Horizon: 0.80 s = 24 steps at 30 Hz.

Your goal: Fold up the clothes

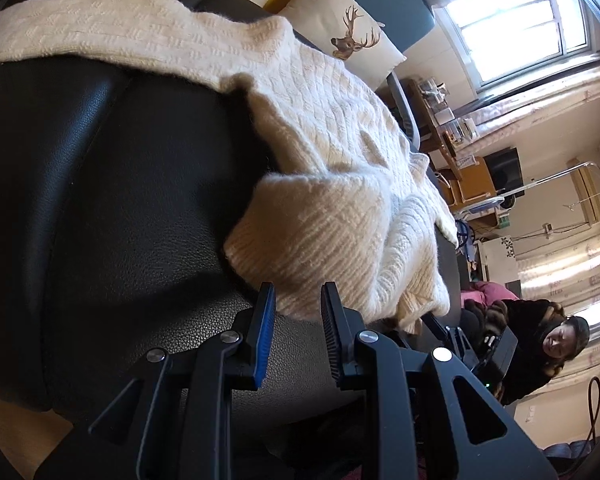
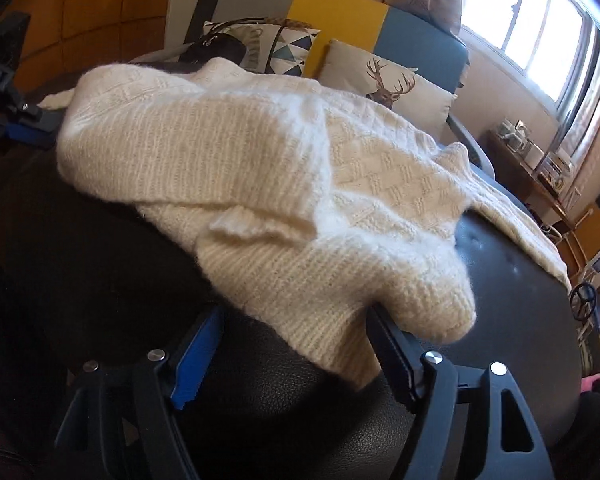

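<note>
R gripper (image 2: 292, 344) jaws wide w/ the knit edge lying loose between, L gripper (image 1: 298, 332) narrow & gripping nothing just short of the cream sweater (image 1: 332, 208), which lies bunched, partly folded on the black leather seat (image 1: 100, 200), so most folding's left.

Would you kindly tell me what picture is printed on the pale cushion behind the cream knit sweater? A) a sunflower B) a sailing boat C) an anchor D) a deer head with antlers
D: the pale cushion behind the cream knit sweater bears a brown deer head with branching antlers, seen in both wrist views.
</note>
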Each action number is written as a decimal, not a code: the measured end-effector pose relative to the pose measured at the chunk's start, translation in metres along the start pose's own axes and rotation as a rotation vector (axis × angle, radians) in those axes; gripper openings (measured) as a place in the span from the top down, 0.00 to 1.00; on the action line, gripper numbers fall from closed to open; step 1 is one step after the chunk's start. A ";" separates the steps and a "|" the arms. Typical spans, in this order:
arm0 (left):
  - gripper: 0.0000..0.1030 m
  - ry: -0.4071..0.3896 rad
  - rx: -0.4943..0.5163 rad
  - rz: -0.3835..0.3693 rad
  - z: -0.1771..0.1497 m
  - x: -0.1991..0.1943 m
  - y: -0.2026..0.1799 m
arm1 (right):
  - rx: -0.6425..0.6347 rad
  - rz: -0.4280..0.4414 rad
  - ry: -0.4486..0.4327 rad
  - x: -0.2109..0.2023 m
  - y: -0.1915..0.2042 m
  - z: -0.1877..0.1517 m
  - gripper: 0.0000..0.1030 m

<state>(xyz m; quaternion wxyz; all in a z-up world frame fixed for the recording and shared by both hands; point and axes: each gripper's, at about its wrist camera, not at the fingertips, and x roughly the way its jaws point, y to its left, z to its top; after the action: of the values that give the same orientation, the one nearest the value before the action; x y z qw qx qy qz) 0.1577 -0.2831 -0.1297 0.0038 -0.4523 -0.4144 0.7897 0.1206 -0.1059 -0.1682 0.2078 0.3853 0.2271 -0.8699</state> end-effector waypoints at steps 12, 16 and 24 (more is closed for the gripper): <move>0.71 -0.001 0.022 -0.013 -0.006 -0.003 -0.005 | 0.030 -0.040 0.010 -0.025 0.001 0.018 0.96; 0.71 -0.006 0.042 0.001 -0.007 -0.004 -0.006 | 0.226 0.101 -0.068 -0.067 -0.040 0.040 0.96; 0.71 -0.021 0.056 0.003 -0.011 -0.010 -0.004 | 0.807 0.419 -0.392 -0.157 -0.190 0.067 0.96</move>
<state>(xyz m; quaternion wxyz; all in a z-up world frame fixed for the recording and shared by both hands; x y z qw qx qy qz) 0.1699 -0.2772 -0.1231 0.0111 -0.4445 -0.3916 0.8056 0.0773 0.0405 0.0368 0.2510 0.3014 -0.2538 -0.8842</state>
